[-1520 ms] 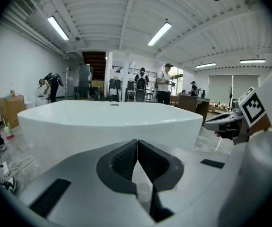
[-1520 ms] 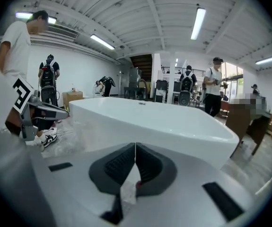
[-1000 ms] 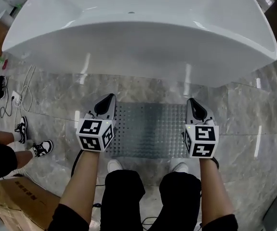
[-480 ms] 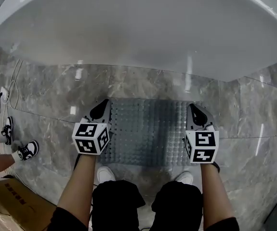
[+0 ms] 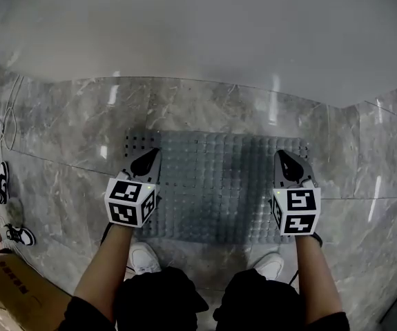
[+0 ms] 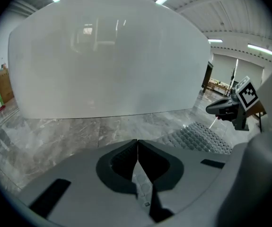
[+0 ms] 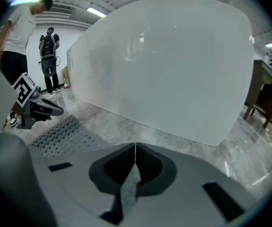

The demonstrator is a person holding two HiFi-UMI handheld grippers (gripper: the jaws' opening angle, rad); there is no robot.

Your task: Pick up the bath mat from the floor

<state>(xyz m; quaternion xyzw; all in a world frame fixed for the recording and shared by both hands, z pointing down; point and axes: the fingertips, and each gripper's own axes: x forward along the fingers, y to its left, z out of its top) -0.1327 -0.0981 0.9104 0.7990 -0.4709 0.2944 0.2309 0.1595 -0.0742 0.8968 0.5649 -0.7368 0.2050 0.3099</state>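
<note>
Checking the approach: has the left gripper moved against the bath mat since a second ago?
Yes. The left gripper has dropped toward the bath mat, from its far-left corner to inside its left edge.

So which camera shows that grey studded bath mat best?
The head view: the grey studded rubber bath mat lies nearly whole, seen from above. The left gripper view catches only a patch at its right, the right gripper view a perforated corner at its left.

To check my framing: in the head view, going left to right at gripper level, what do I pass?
Bystander's sneaker → left gripper → bath mat, its bare middle → right gripper.
</note>
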